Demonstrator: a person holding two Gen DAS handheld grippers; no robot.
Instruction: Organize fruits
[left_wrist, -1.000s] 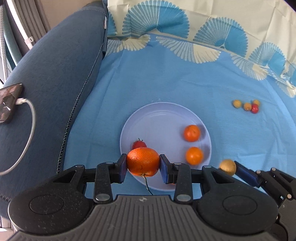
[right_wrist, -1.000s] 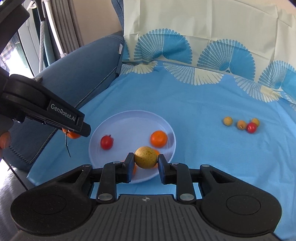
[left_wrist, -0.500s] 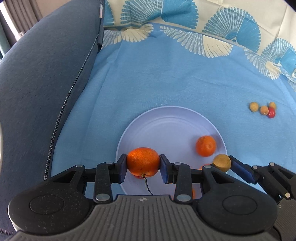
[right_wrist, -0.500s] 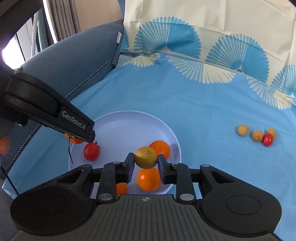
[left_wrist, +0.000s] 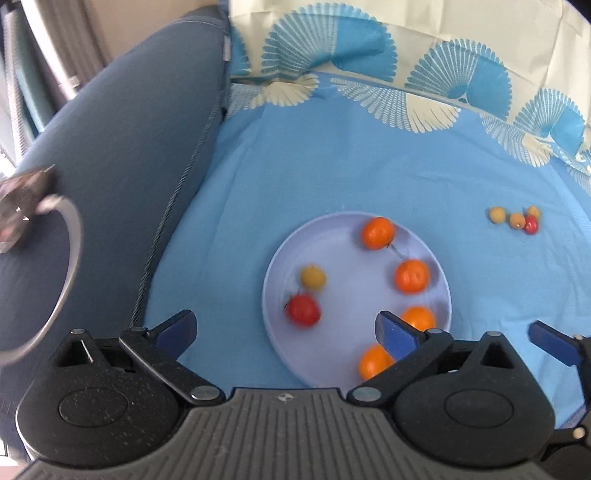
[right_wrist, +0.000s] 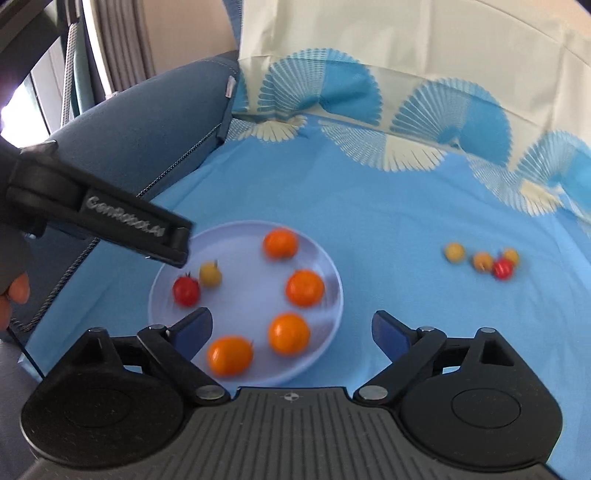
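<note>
A pale lilac plate (left_wrist: 347, 254) (right_wrist: 236, 236) lies on the blue cloth. It holds several oranges, one of them with a stalk (left_wrist: 377, 232) (right_wrist: 280, 242), a yellow fruit (left_wrist: 312, 277) (right_wrist: 210, 274) and a red tomato (left_wrist: 303, 309) (right_wrist: 186, 291). My left gripper (left_wrist: 286, 330) is open and empty above the plate's near left. My right gripper (right_wrist: 291, 330) is open and empty above the plate's near right edge. Several small yellow fruits and a red one (left_wrist: 530, 223) (right_wrist: 503, 267) lie on the cloth to the right.
A blue sofa arm (left_wrist: 122, 155) (right_wrist: 147, 129) rises at the left, with a phone and white cable (left_wrist: 22, 206) on it. The cream and blue patterned cloth edge (left_wrist: 406, 44) stands at the back. The left gripper's body (right_wrist: 99, 218) hangs over the plate's left rim.
Both grippers have opened and pulled back. The stalked orange and the yellow fruit have left the jaws and now lie on the plate.
</note>
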